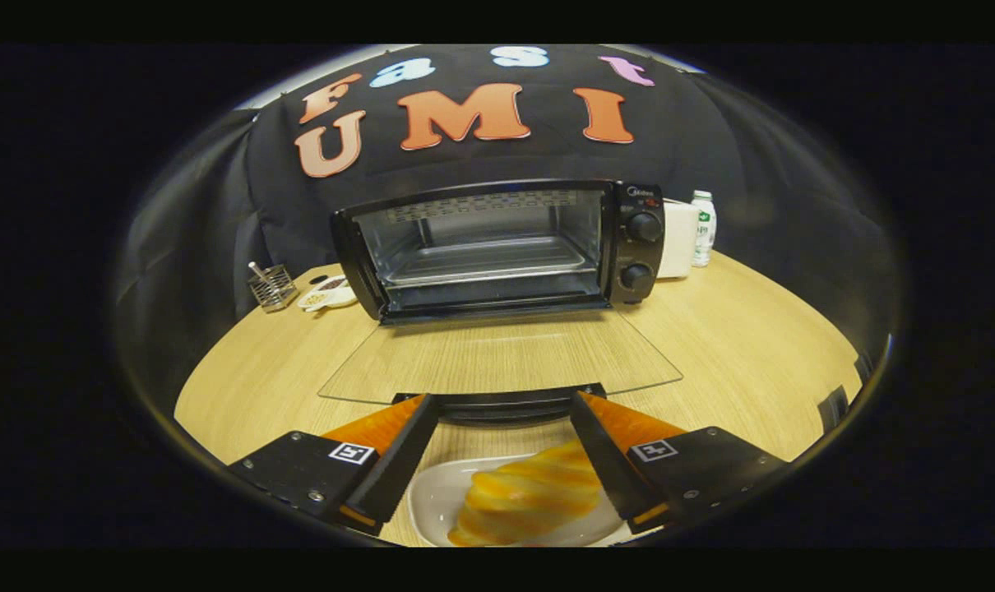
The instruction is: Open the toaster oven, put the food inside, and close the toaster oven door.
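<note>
Leftmost, at about ten o'clock from the jaws, a small wire basket (pixel 272 287) stands on the wooden bench (pixel 744 329), with a white dish (pixel 326 295) just beside it. Dead ahead at twelve o'clock sits the toaster oven (pixel 497 247), cavity exposed, rack inside; its glass door (pixel 497 358) is folded down flat toward the gripper, door handle (pixel 502 404) just beyond the fingertips. Two knobs sit on the oven's right panel. At one o'clock, right of the oven, a white box (pixel 678 238) and a plastic bottle (pixel 703 228) stand close together. Gripper (pixel 504 411) jaws set wide, holding nothing. Between the fingers, at six o'clock, the food (pixel 526 496), a golden twisted pastry, lies on a white plate (pixel 436 497) on the bench; whether the right finger touches it, cannot tell.
</note>
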`<state>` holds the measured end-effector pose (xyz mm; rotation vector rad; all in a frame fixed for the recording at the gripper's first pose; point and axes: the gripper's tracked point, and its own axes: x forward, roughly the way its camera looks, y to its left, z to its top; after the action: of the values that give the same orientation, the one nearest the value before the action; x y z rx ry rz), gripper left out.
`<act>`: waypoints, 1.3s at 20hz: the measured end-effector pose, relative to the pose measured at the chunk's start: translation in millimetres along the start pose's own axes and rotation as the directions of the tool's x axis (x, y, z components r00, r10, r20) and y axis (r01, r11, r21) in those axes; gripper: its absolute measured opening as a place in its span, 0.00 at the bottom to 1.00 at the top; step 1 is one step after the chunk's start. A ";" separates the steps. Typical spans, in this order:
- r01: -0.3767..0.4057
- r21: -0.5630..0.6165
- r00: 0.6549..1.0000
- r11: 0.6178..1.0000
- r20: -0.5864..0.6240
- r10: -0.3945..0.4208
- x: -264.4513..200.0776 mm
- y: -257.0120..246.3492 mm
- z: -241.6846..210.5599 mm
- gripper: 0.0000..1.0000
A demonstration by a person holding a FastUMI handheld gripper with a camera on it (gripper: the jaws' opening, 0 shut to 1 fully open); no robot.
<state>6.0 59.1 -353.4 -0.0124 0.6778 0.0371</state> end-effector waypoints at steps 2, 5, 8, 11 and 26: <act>0.002 0.012 1.000 1.000 -0.005 -0.002 -0.9 -0.1 -1.1 0.97; -0.022 0.091 0.998 0.996 0.052 0.017 -17.4 4.3 21.9 0.97; 0.016 0.114 0.995 0.993 0.101 -0.028 -37.0 -2.5 30.2 0.97; 0.097 0.093 0.989 0.991 0.105 -0.106 -60.3 -15.1 21.6 0.98; 0.245 0.102 0.970 0.964 -0.015 -0.245 -98.2 2.4 -66.3 0.99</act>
<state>-112.0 57.0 -343.4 0.0029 0.6757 -0.2359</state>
